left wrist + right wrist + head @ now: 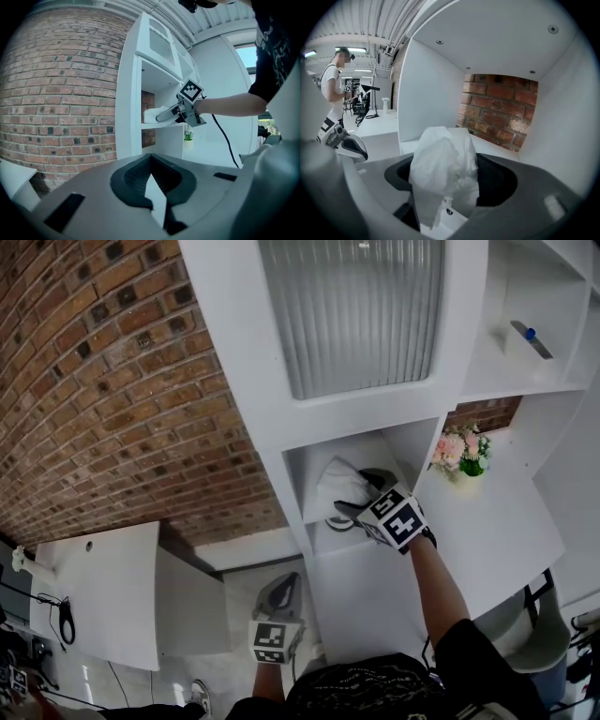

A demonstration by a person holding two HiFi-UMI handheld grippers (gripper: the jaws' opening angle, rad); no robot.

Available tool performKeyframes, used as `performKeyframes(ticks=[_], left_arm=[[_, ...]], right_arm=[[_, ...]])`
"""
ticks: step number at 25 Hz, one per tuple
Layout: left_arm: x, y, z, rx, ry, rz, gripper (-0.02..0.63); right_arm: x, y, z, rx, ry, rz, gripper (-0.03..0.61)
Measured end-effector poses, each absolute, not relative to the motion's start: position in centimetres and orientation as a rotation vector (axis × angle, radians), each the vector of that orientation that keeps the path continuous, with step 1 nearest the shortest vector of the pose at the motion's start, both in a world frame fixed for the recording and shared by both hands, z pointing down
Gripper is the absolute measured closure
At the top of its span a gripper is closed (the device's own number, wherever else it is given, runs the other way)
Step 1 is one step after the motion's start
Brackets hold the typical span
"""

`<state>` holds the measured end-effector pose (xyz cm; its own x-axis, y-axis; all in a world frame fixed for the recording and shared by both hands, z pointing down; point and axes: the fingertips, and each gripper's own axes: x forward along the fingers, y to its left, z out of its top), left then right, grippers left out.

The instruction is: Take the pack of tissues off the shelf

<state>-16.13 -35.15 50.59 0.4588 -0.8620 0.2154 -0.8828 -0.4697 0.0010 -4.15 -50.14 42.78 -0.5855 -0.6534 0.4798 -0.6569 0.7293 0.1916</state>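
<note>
Head view: the right gripper (352, 512) reaches into the open white shelf (298, 486) compartment, at 1 o'clock from the left gripper (279, 592). The pack of tissues (339, 486) lies in that compartment, at 10 o'clock from the right gripper's marker cube – the right gripper view shows the crumpled white pack between the jaws, which are closed on it. The left gripper hangs low with jaws together, nothing between them. A small pot of flowers (459, 452) stands on the counter at 3 o'clock of the compartment.
</note>
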Motion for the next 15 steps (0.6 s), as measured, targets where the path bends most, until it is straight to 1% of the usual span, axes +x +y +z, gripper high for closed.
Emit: performKeyframes(ticks=[4, 15], left_arm=[[-16.4, -35.0, 50.4, 2.582, -1.571, 0.265, 0.606], [-15.7, -34.2, 49.9, 2.595, -1.569, 0.255, 0.606]], right_arm=[[-4.1, -49.8, 42.5, 1.018, -2.412, -0.022, 0.259], [-3.4, -47.2, 41.2, 1.059, -2.474, -0.044, 0.276]])
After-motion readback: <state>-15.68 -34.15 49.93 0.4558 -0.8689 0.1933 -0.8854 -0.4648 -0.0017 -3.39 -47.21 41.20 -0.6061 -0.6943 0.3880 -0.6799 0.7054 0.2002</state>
